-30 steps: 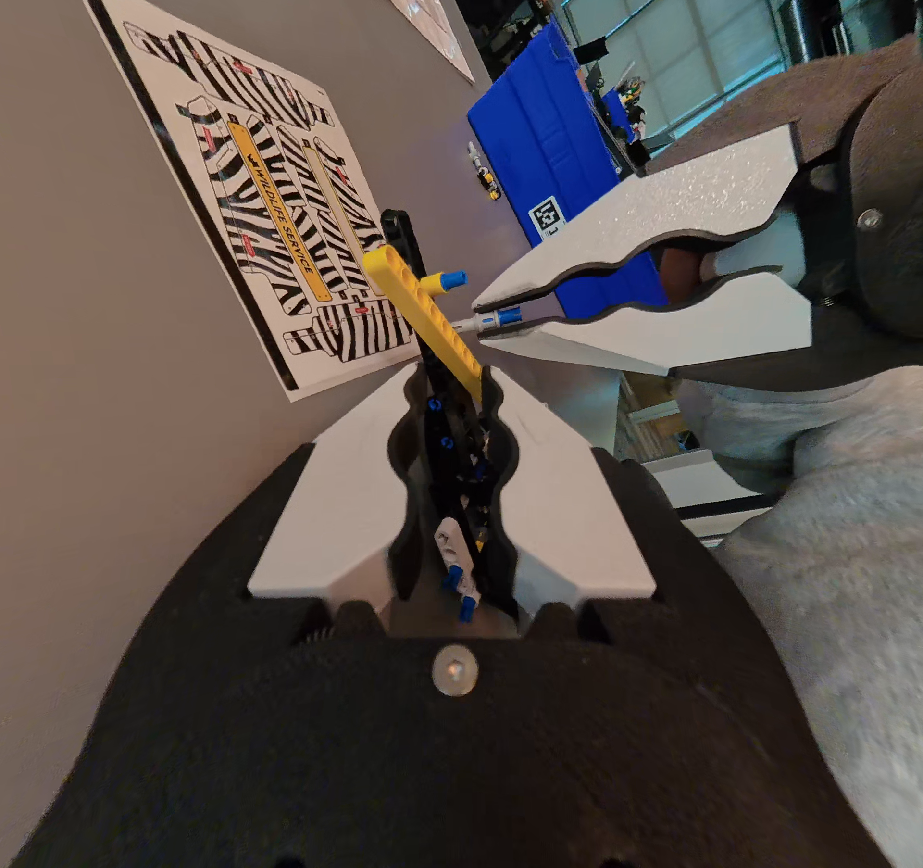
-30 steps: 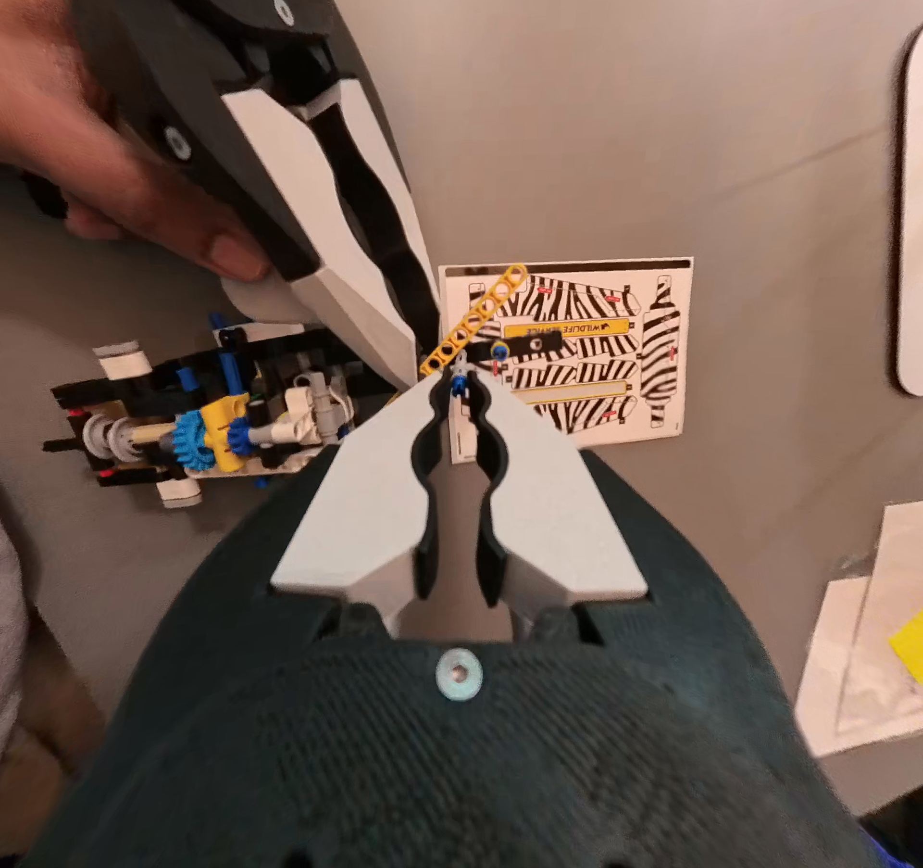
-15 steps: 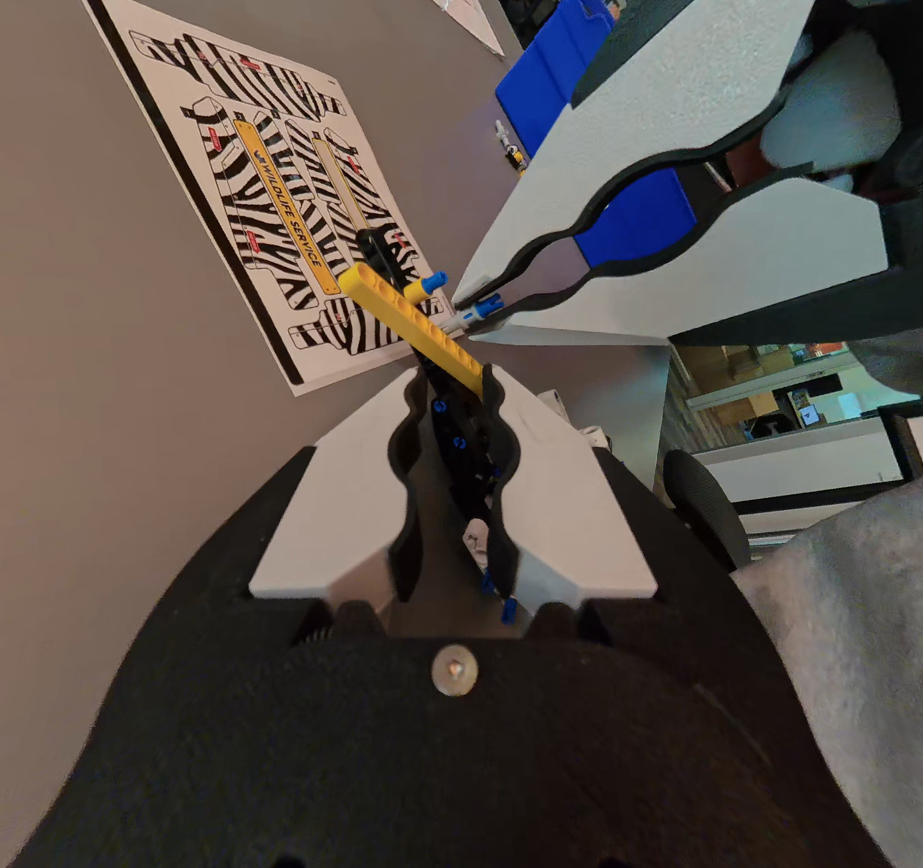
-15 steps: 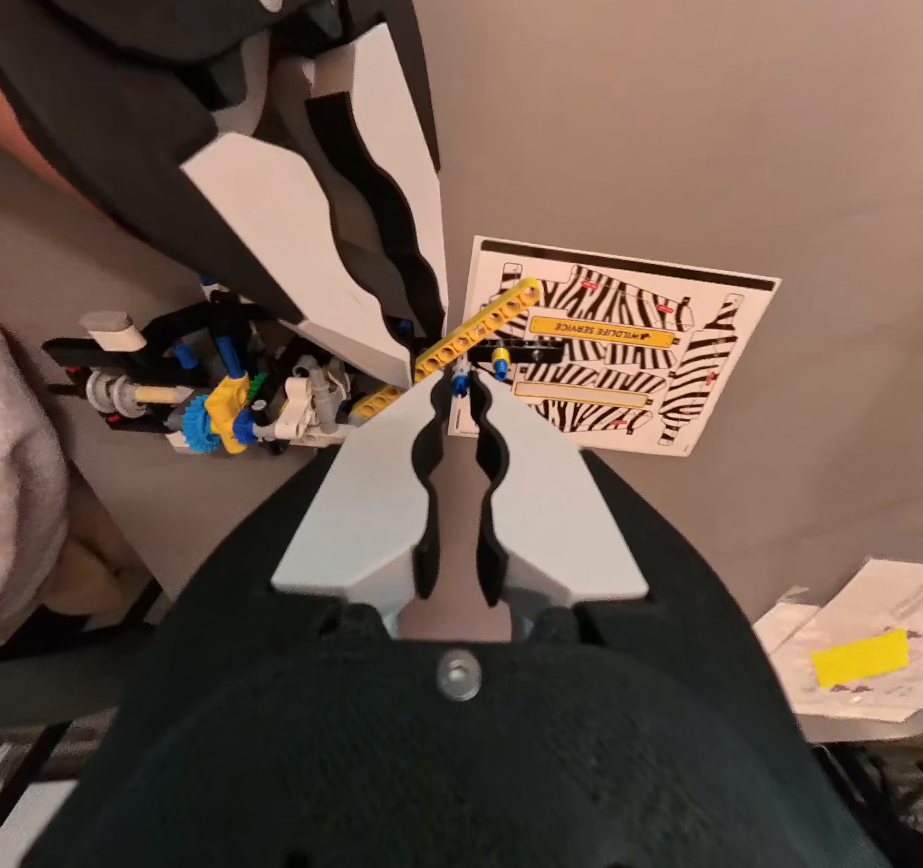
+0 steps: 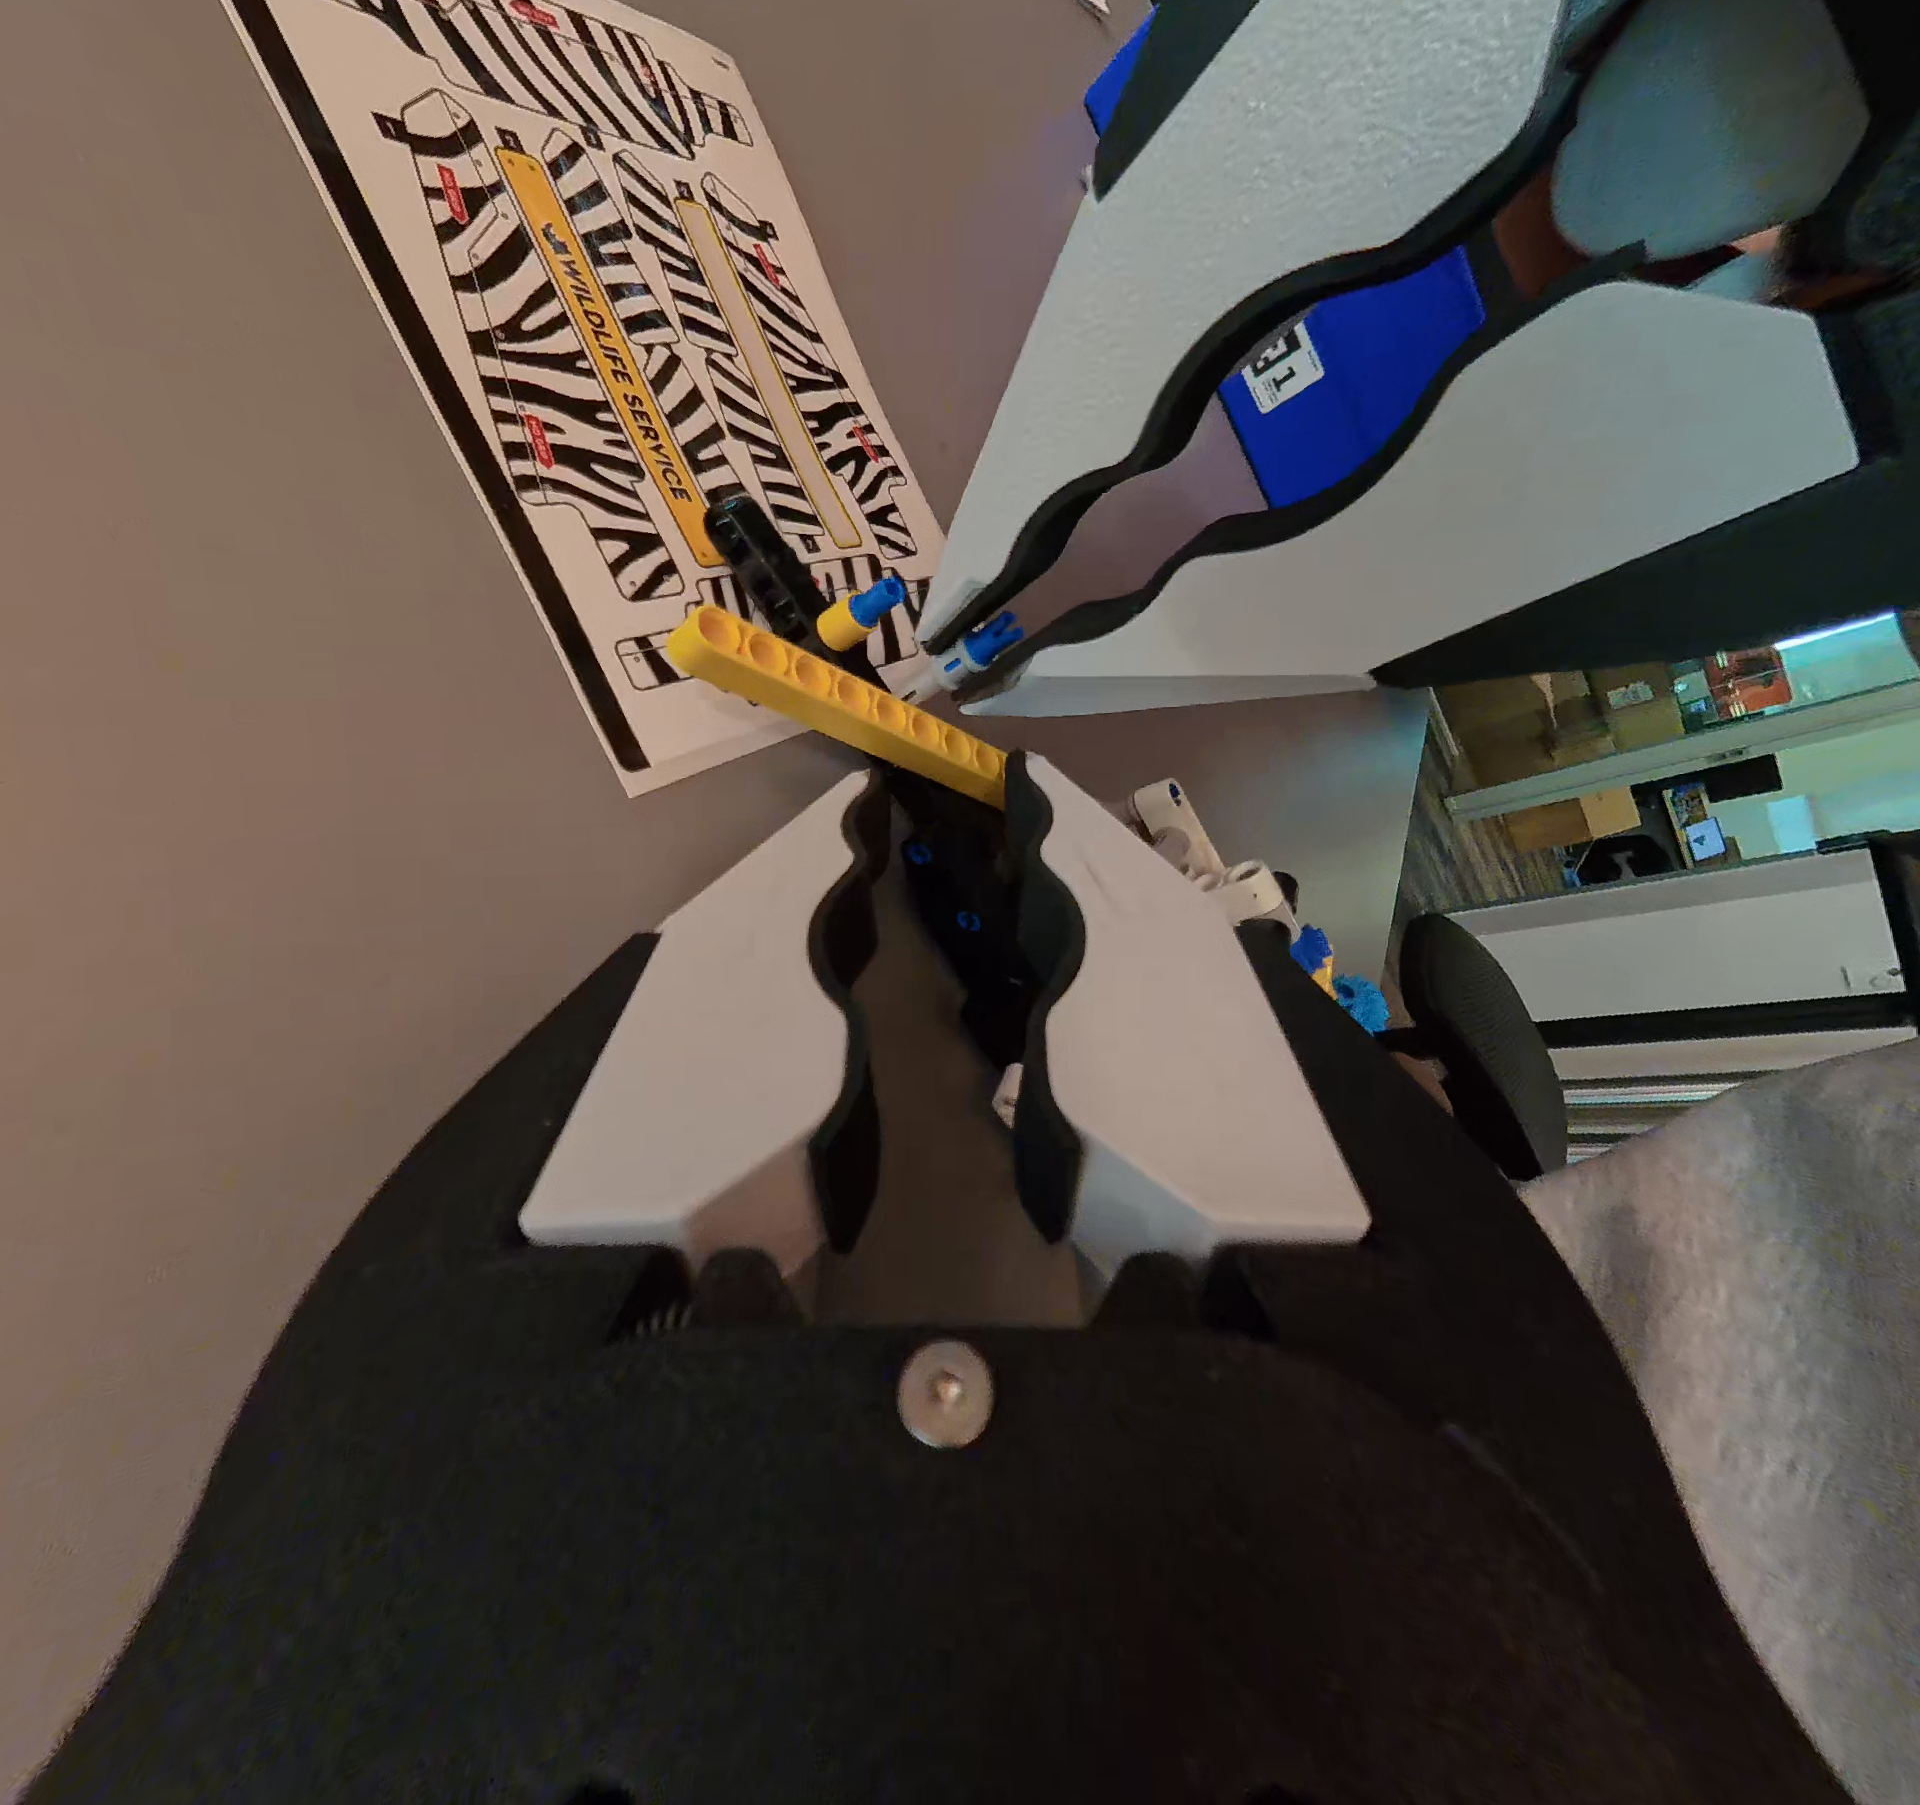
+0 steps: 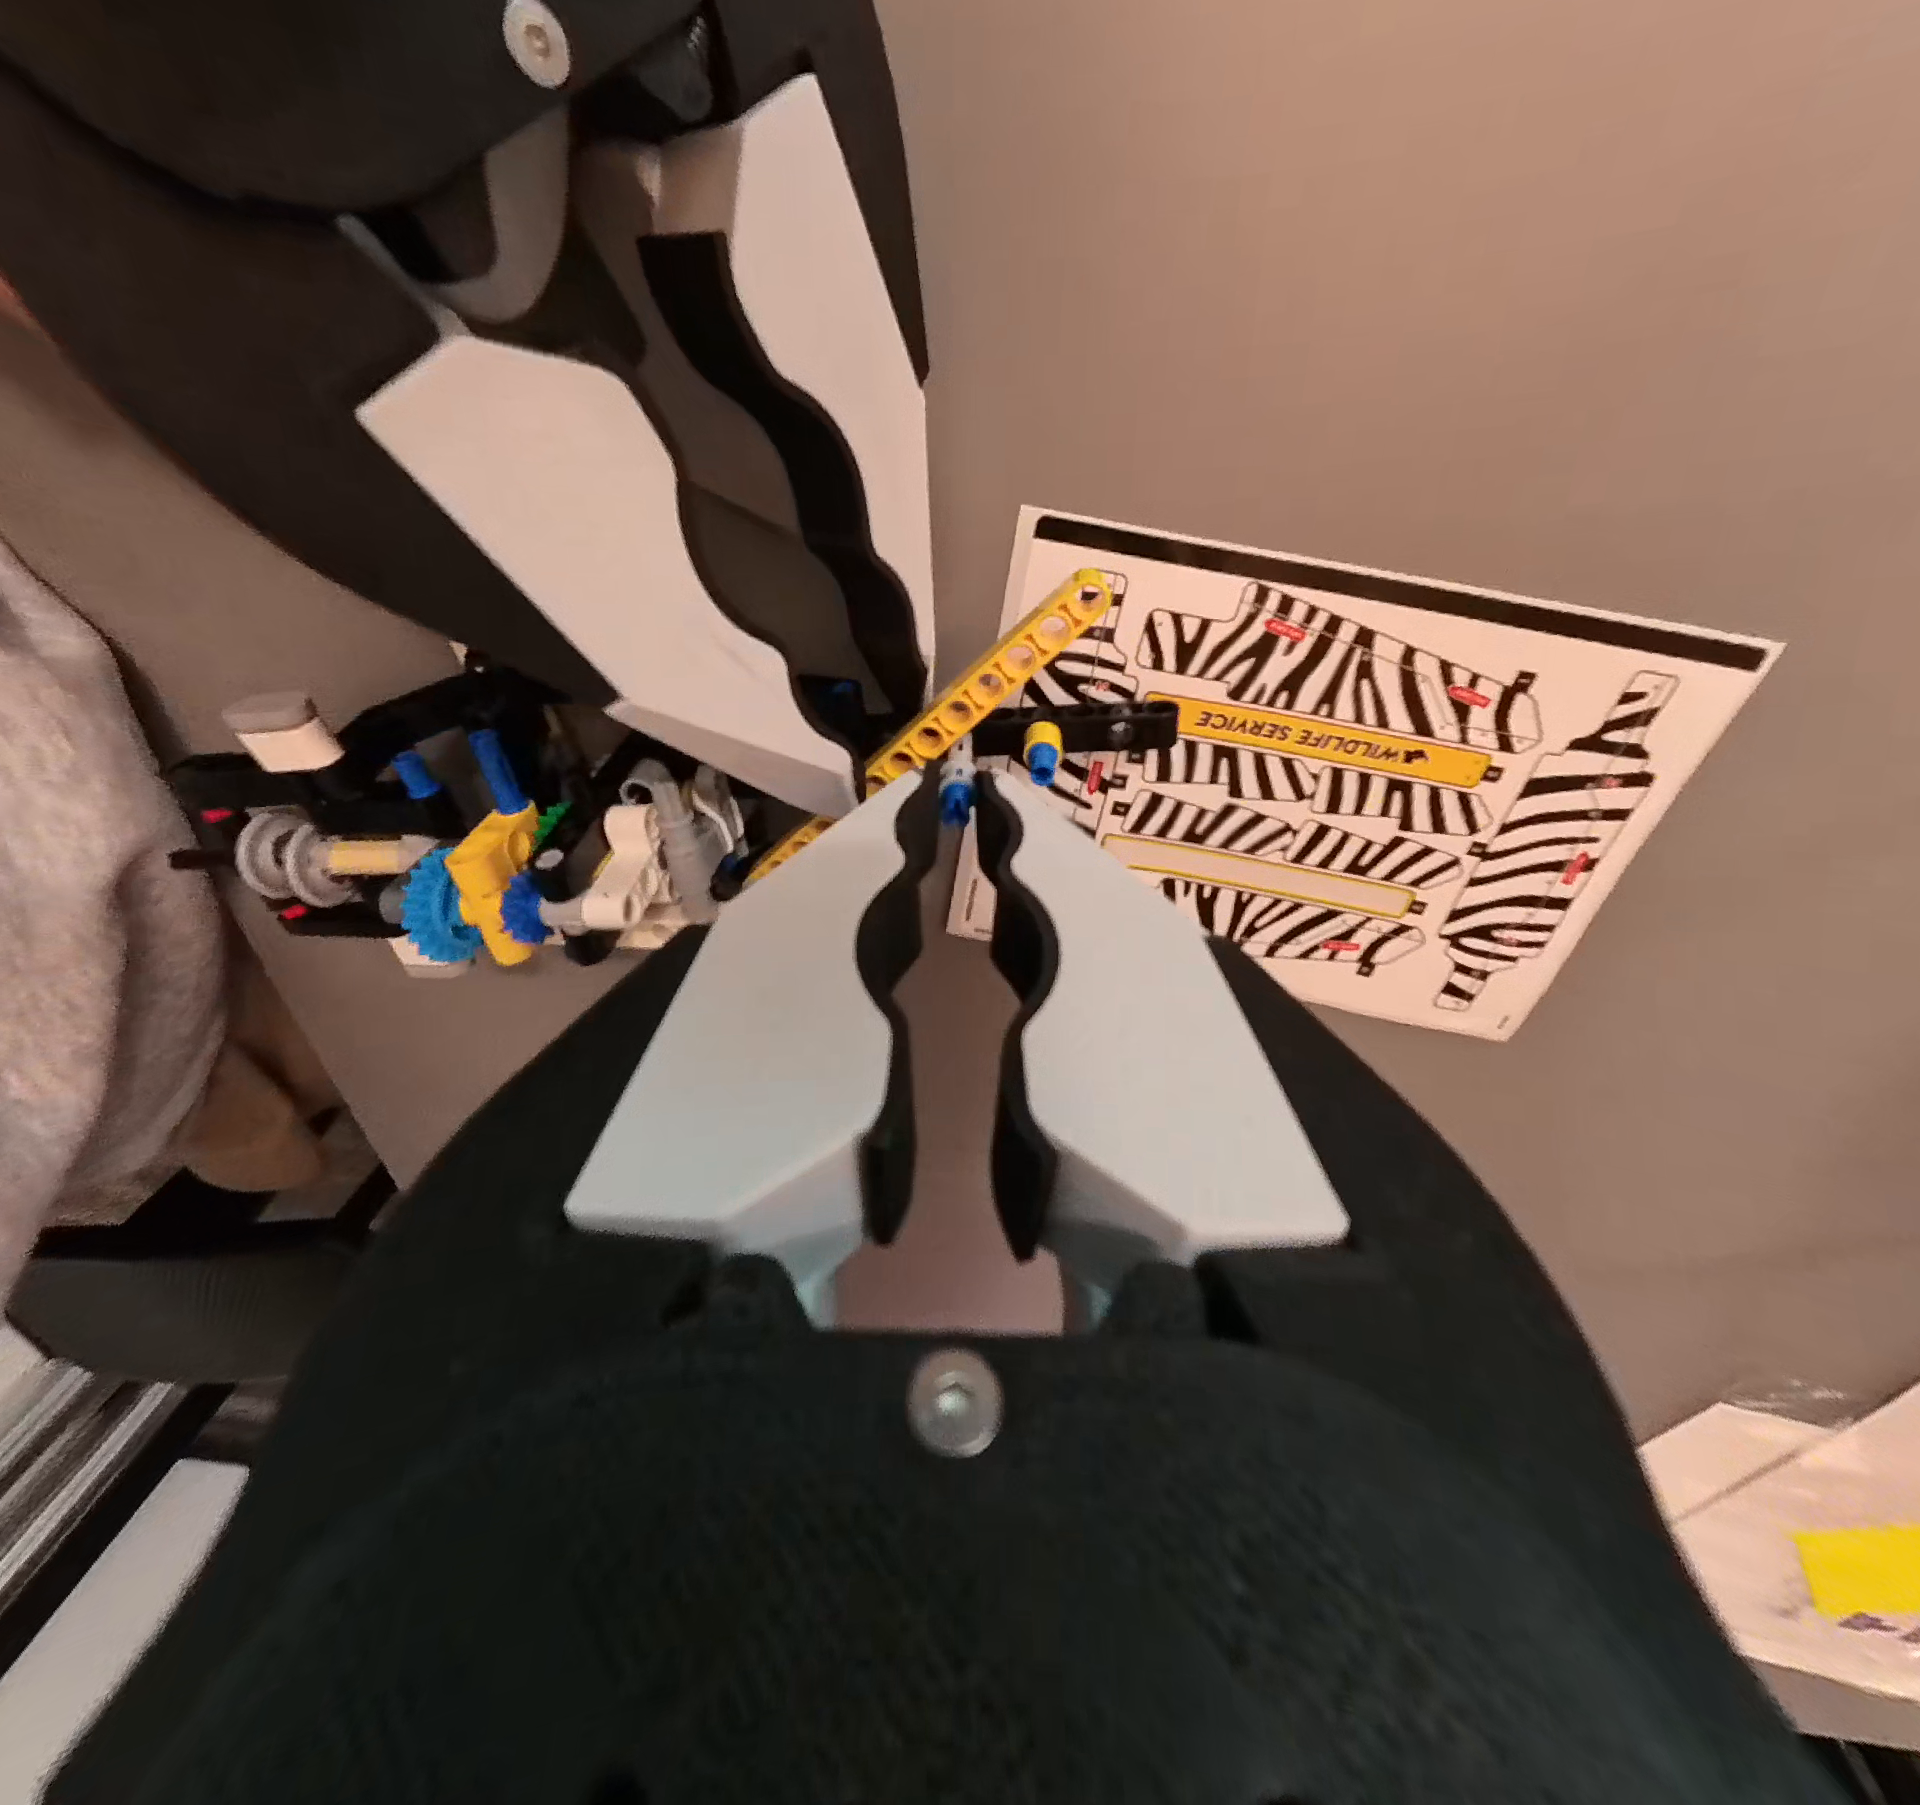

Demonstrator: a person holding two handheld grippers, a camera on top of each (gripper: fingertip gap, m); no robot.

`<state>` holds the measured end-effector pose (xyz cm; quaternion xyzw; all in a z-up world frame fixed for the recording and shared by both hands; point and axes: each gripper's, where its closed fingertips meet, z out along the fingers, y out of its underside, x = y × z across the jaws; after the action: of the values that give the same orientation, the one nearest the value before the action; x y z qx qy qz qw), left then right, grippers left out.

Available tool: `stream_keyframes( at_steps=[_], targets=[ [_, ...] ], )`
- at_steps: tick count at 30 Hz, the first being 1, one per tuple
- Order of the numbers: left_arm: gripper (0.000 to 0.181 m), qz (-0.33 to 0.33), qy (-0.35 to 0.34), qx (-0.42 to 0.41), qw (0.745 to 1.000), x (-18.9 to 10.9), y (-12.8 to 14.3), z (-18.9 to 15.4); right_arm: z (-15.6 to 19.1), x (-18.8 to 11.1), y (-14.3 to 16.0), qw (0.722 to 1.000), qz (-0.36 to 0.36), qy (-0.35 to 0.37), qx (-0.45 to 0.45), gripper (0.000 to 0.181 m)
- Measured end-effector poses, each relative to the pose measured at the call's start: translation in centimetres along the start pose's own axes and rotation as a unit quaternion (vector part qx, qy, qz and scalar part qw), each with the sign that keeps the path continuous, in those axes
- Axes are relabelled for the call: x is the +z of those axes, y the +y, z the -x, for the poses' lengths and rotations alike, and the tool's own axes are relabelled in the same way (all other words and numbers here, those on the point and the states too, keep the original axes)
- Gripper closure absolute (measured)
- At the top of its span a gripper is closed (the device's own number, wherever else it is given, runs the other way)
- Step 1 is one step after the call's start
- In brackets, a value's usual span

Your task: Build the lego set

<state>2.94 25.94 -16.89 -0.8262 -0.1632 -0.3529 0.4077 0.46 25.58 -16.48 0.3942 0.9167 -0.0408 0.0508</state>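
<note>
Left gripper [image 5: 940, 779]: clamped on the black frame [image 5: 961, 924] of the lego model, held up off the grey table [image 5: 260, 612].

Yellow beam [image 5: 831, 695]: long, holed, fixed to the frame and jutting past the left fingertips, over the near corner of the sticker sheet [image 5: 582, 321].

Black beam [image 5: 764, 566]: shorter, behind the yellow beam; carries a yellow-and-blue pin [image 5: 860, 615] sticking out to the right.

Right gripper [image 6: 951, 789]: closed on a small white-and-blue pin [image 6: 956, 784], its tip just beside the yellow beam's face, aimed at a hole; whether it has entered cannot be told.

Model rear [image 6: 468, 841]: gears, axles and white connectors, hanging to the left in the right wrist view.

Handling (judged): light, rigid plastic; friction joints may pop apart under side load. Hold the frame near the target hole, the pin by its far end, and push straight along its axis. The pin is smooth and could slip or twist between the pads.
</note>
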Motion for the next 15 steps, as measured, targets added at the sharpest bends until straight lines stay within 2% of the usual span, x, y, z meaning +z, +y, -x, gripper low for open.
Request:
stream_keyframes(
  at_steps=[1,15],
  targets=[
    [0.161,0.000,-0.002,0.000,1.000,0.00,0.00,0.03,-0.03,0.05,0.00,1.000,0.001,-0.002,-0.001,0.176],
    [0.161,0.001,-0.014,0.003,1.000,-0.06,0.08,0.37,-0.23,0.25,0.11,0.999,-0.018,-0.047,0.016,0.176]
  ],
)
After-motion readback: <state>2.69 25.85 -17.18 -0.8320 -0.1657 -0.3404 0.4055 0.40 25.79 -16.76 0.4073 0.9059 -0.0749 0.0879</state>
